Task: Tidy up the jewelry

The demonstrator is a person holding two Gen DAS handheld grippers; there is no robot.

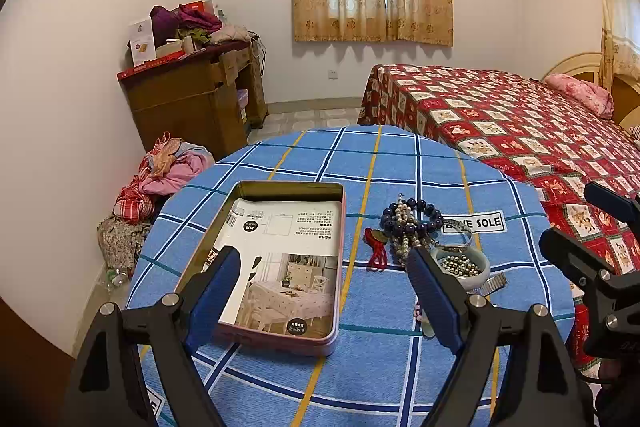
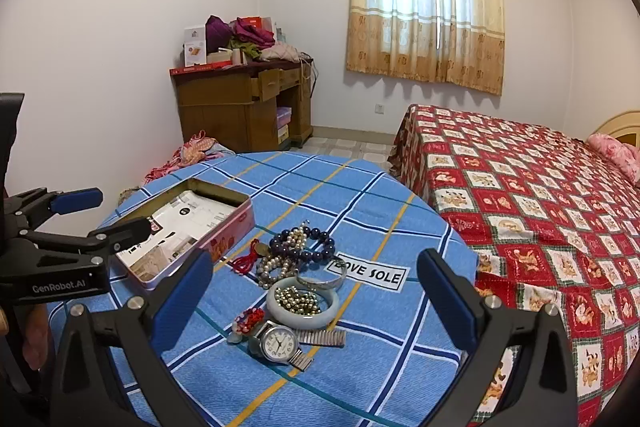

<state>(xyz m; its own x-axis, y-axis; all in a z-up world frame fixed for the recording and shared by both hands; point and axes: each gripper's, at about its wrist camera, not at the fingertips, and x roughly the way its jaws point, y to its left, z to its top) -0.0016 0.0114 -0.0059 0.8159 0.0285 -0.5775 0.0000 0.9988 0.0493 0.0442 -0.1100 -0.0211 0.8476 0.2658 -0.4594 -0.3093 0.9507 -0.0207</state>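
Right wrist view: both grippers [image 2: 314,291] spread, empty; tin [image 2: 188,227] holds only a card.
Probably take the watch [image 2: 278,343] first, by its case.

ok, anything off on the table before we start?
Nothing spilled or broken. The jewelry is one overlapping heap beside the tin, none in it. Tin holds only a printed card. Both grippers are open and empty.

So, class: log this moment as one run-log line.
left tongs: open, over tin | right tongs: open, empty | jewelry pile: on tablecloth beside tin | tin: holds only printed card
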